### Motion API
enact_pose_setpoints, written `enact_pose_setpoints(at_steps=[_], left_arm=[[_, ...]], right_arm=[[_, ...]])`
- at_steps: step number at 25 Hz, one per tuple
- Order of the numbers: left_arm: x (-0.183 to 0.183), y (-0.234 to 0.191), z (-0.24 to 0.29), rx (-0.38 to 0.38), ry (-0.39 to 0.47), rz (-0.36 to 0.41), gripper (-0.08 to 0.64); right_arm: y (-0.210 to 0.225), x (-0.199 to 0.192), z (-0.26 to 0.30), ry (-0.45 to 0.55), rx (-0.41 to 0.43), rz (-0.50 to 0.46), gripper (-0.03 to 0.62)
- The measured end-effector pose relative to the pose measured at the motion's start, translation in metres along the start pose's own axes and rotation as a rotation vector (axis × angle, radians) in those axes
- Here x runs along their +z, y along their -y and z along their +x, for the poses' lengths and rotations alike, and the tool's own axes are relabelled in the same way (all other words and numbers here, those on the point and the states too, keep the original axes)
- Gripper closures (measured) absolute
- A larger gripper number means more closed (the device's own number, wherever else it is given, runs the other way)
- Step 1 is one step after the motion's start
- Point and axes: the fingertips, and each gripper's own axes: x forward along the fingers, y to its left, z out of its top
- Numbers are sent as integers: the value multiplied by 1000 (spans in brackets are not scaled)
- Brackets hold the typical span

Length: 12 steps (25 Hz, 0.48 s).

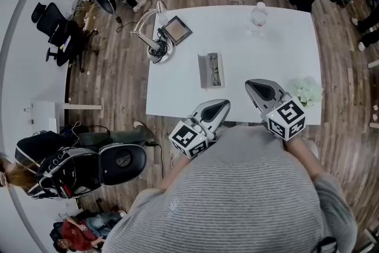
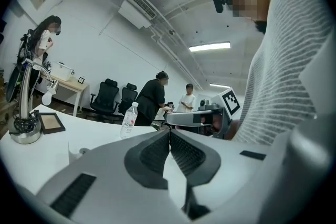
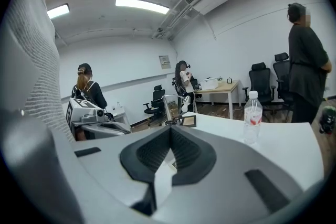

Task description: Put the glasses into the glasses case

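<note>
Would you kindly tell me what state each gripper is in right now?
Left gripper: closed, holding nothing.
Right gripper: closed, holding nothing.

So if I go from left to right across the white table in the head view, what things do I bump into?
You'd meet: desk lamp → picture frame → glasses case → water bottle → white fluffy clump by the right edge.

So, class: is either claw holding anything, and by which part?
Nothing. The left claw and right claw are both shut and empty, clear of the glasses case.
</note>
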Motion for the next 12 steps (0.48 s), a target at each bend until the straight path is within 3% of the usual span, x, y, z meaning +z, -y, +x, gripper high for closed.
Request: enact_pose_setpoints(at_steps=[12], left_arm=[[-4,-2,1,9,-17,-26,546]], right_arm=[[-6,-3,0,-18,29,-1,580]])
